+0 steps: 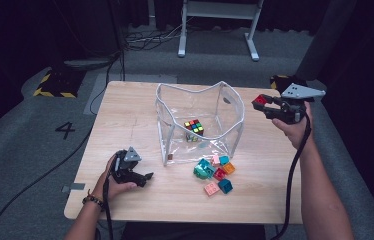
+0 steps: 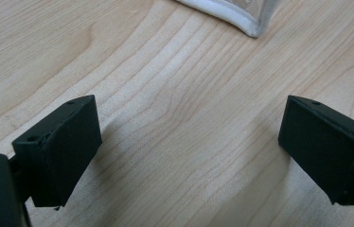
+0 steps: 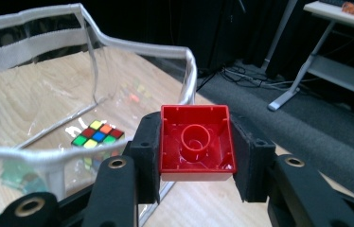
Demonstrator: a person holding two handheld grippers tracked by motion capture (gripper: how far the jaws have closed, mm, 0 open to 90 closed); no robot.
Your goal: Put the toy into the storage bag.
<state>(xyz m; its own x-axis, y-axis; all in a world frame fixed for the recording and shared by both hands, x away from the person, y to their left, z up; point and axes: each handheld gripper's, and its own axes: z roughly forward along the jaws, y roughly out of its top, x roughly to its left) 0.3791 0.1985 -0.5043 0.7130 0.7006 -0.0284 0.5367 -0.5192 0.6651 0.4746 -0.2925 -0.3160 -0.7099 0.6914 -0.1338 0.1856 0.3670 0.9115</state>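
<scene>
We note the right gripper (image 3: 196,156) clamped on a hollow red plastic brick (image 3: 197,141) at frame right beside the clear soft-walled bag (image 1: 202,90) — a shallow side pinch may slip — while the left gripper (image 2: 189,151), jaws apart, rests lower left.

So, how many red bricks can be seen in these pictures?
2: one red brick held in the right gripper beside the clear bag; another red brick in the pile. Others may be hidden.

A lab: floor number marking (image 1: 65,130), hazard tape (image 1: 55,85), cables (image 1: 147,37).
</scene>
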